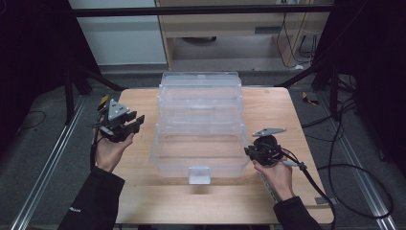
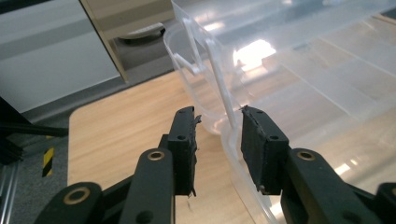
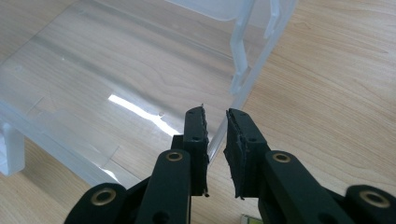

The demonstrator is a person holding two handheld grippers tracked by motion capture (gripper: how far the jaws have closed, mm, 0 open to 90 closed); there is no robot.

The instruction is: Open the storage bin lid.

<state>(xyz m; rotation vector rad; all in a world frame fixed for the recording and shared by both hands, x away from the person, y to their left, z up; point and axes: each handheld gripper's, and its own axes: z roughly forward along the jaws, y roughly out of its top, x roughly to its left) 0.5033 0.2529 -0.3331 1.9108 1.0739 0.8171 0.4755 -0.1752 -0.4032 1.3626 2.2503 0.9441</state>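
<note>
**2 grippers at the sides of a clear plastic box**

High view: a clear plastic storage box [image 1: 200, 129] with its lid [image 1: 200, 88] swung open toward the far side sits in the middle of a wooden table [image 1: 143, 191]. The left gripper [image 1: 135, 123] hovers just beside the box's left wall, apart from it. The right gripper [image 1: 247, 152] is at the box's near right corner, against the rim.

Left gripper view: the 2 black jaws stand apart with the thin rim of the box [image 2: 229, 107] running up between them (neither pad [image 2: 186, 135] presses on it, a gap shows on each side). The jaws are parted and hold nothing.

Right gripper view: the jaws are drawn close together around the clear edge of the box wall [image 3: 217, 137], which passes between the pads [image 3: 198, 135]. The gap is narrow; whether the pads actually press on the plastic cannot be told.
</note>
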